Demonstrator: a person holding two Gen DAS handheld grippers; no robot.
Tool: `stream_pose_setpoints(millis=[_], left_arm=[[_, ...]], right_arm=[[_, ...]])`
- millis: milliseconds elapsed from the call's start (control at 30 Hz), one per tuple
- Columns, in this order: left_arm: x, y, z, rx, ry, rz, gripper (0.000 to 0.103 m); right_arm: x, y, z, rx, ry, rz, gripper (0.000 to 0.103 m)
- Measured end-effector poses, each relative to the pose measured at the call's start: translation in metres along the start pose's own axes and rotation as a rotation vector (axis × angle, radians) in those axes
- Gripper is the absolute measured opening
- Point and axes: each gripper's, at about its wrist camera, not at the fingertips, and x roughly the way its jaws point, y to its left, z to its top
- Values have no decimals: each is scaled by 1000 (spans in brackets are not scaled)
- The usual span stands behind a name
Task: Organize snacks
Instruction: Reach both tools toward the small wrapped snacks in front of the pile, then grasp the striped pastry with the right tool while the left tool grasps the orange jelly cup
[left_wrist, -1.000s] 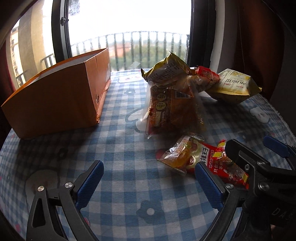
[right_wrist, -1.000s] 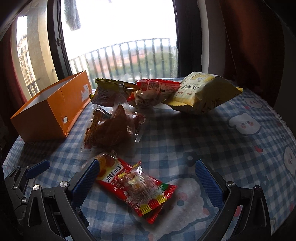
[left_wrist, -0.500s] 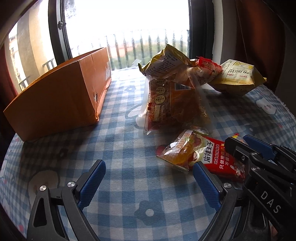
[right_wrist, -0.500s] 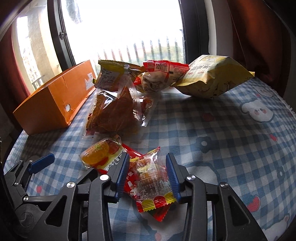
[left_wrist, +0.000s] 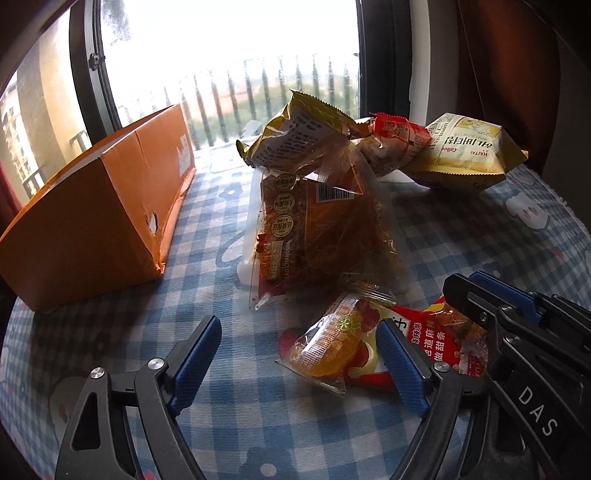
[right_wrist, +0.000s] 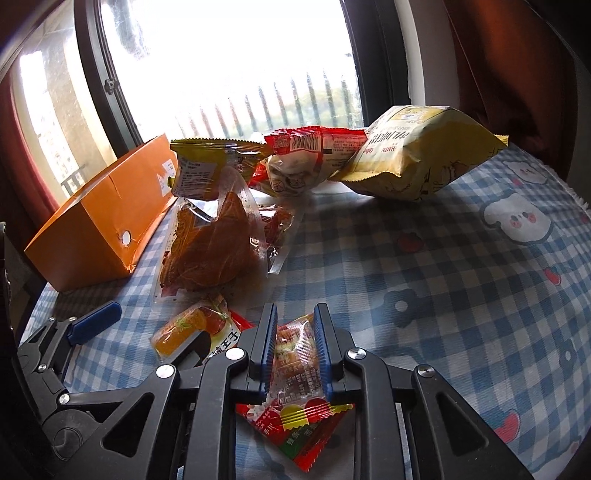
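My right gripper (right_wrist: 294, 338) is shut on a small clear candy packet (right_wrist: 295, 354) that lies on a red snack packet (right_wrist: 299, 428). It also shows at the right of the left wrist view (left_wrist: 495, 306). My left gripper (left_wrist: 297, 358) is open and empty, low over the checked cloth, with an orange jelly packet (left_wrist: 332, 343) just inside its right finger. An open orange cardboard box (left_wrist: 99, 221) stands at the left. A clear bag of brown snacks (left_wrist: 314, 229) lies in the middle.
At the back lie a yellow-green packet (left_wrist: 303, 133), a red and white packet (left_wrist: 391, 140) and a puffy yellow bag (left_wrist: 465, 155). The round table has a blue checked cloth (right_wrist: 443, 295). A window with railings is behind.
My right gripper has closed from wide open onto the candy packet. Both grippers have moved forward toward the snacks.
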Motion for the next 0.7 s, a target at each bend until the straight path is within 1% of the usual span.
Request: stream_pose_setpoints(millis=[67,100,133,167,200,233,267,300,433,600,667,700], left_arm=[[3,0,1,-12,8,-29,76],[2,-1,1,-11,5,-37,69],[2,-2,1,-5,4,-50,66],[1,-4,1,1,1,-60,59],[0,-5,0,6,-1,-64,57],[0,-5,0,8,-2,-65,56],[-1,-6,0,8,-1,-64,51],[-1,-5,-1,7,-1,-64,49],[-6,-4,-6,3,-8,-53,46],[-14,-3,-14,13,-24,-11,45],[-13,-1,-16,8,-24,-9,45],[-13,-1,-17,6,-25,-8,45]], right_arm=[[1,-1,1,4,2,-2,26],[1,-2,2,12,8,-2,28],[1,-3,2,19,15,-1,38],[1,-4,1,28,19,-3,55],[1,-5,0,39,17,-2,64],[1,-6,-1,47,12,3,70],[0,-6,-1,46,13,5,70],[-1,-5,-2,44,13,2,70],[-4,-3,-5,35,14,-14,70],[-4,2,-11,21,40,-34,69],[-3,4,-11,12,43,-41,57],[-2,4,-11,8,45,-43,55]])
